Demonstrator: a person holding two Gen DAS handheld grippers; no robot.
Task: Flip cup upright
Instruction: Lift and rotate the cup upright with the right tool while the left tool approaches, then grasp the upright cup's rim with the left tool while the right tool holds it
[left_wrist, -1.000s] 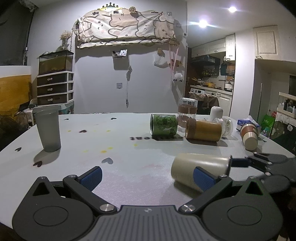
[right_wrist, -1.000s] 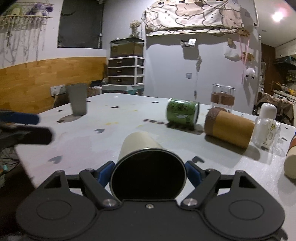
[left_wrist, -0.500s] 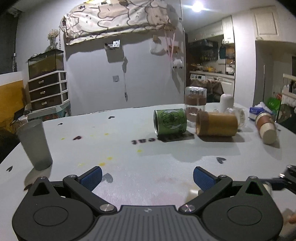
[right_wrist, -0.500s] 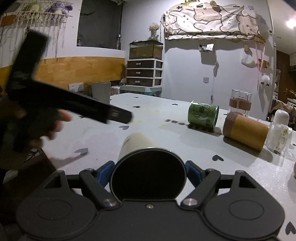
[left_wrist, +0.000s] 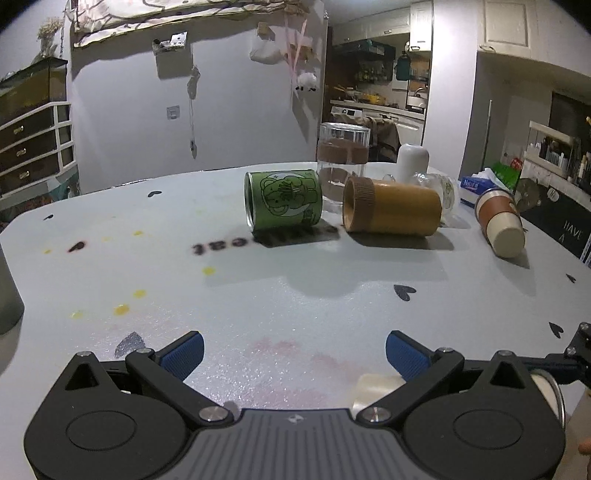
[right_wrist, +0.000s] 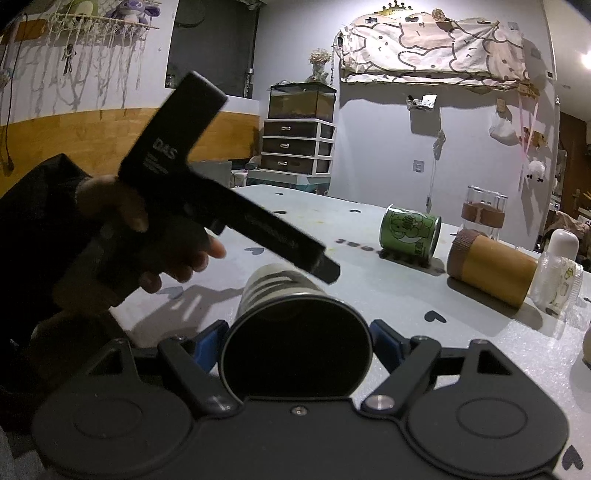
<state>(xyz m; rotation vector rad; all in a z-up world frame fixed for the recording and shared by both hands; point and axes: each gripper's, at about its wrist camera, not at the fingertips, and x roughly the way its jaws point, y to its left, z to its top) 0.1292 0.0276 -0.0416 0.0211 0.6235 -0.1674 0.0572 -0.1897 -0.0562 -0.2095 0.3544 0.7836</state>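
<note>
A cream cup (right_wrist: 280, 288) lies on its side, dark open mouth facing the right wrist camera. My right gripper (right_wrist: 295, 338) is shut on the cup, blue pads against both sides near the rim. In the left wrist view a bit of the cream cup (left_wrist: 375, 387) shows behind my right finger, low at the table's near edge. My left gripper (left_wrist: 293, 354) is open and empty above the white table (left_wrist: 295, 295). In the right wrist view the left gripper's black body (right_wrist: 229, 210) and the hand holding it hover above and left of the cup.
Lying on their sides at the back: a green printed cup (left_wrist: 282, 205), a brown cork-banded cup (left_wrist: 391, 210) and a paper cup (left_wrist: 500, 227). A clear glass (left_wrist: 341, 162) and a white bottle (left_wrist: 412, 158) stand behind. A grey cup (left_wrist: 7, 295) stands at the left edge.
My left gripper has moved forward and right over the table, so the cream cup slid to its lower edge. The right gripper has kept its hold on the cup and lifted a little.
</note>
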